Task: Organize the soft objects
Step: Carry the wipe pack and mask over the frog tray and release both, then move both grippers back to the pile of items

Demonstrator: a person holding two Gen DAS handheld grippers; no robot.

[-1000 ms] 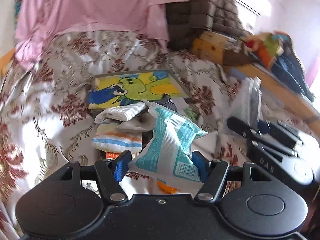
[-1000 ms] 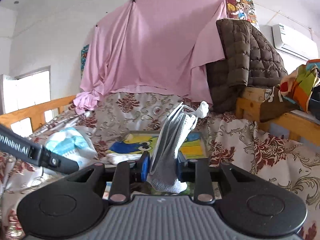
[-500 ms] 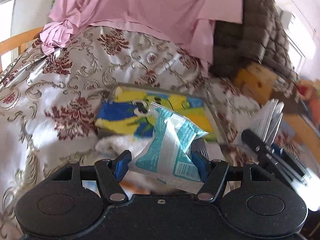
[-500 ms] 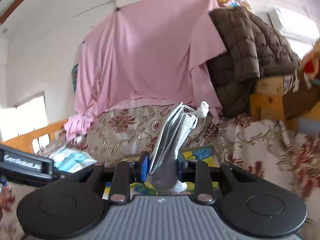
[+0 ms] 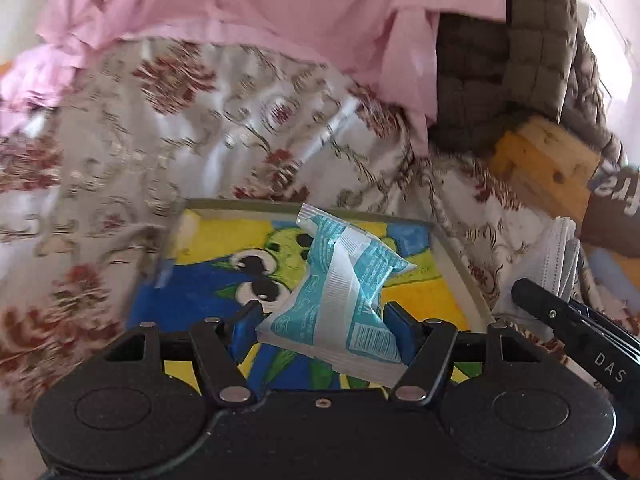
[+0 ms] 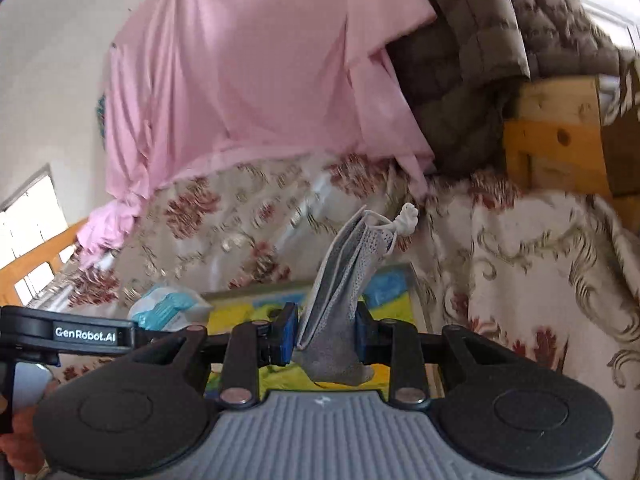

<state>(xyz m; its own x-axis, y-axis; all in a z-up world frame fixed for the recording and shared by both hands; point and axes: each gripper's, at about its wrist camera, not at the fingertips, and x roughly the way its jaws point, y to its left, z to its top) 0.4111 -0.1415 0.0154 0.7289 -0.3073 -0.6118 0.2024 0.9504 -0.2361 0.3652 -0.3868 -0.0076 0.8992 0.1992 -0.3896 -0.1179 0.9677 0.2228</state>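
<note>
On left tongs [image 6: 84, 334], white lettering reads "GenRobot.AI".

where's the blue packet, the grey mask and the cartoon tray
blue packet [image 5: 340, 292]: left wrist view, on its white middle strip.
grey mask [image 6: 340, 292]: right wrist view, on its mesh body.
cartoon tray [image 5: 460, 276]: left wrist view, on its right rim.

Floral bedspread [image 5: 120, 152] motion-blurred across the left wrist view, pattern smeared; pink sheet [image 5: 248, 12] cut off by top edge; cartoon tray [image 5: 452, 276] near part hidden behind left gripper [image 5: 324, 326] body and teal packet [image 5: 344, 300]; packet print too small to read; right gripper [image 5: 576, 332] only partly in frame at right edge; in right view, grey mask [image 6: 340, 300] lower end hidden behind gripper housing; brown quilt [image 6: 500, 40] blurred, cropped at top.
</note>
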